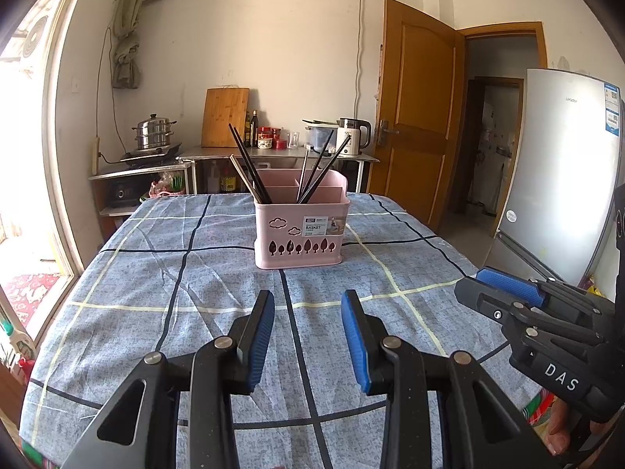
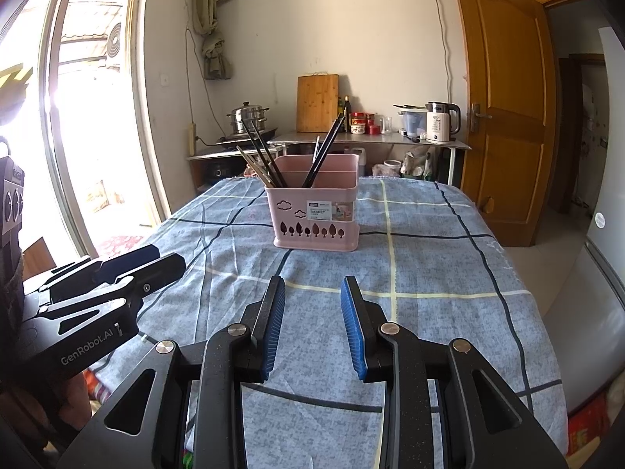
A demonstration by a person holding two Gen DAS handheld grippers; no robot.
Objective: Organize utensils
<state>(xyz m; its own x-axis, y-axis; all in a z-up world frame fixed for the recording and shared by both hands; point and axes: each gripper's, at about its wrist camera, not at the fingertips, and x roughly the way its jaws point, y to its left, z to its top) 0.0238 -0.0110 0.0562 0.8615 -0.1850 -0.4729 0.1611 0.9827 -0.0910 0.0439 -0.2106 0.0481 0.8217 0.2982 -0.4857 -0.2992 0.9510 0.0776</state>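
A pink utensil basket [image 1: 299,230] with compartments stands in the middle of the table, also in the right wrist view [image 2: 316,215]. Several dark chopsticks [image 1: 250,168] lean in its left compartment and more [image 1: 320,168] lean in its right one; both bunches show in the right wrist view [image 2: 261,156] [image 2: 324,148]. My left gripper [image 1: 306,301] is open and empty, low over the cloth in front of the basket. My right gripper [image 2: 312,285] is open and empty, beside it. Each gripper shows in the other's view: the right one [image 1: 488,285], the left one [image 2: 156,258].
The table is covered by a blue checked cloth [image 1: 195,273]. A steel counter [image 1: 273,152] at the back holds a cutting board, bottles and a kettle. A steamer pot [image 1: 154,133] sits back left. A fridge [image 1: 566,176] stands right, a wooden door [image 1: 418,117] behind it.
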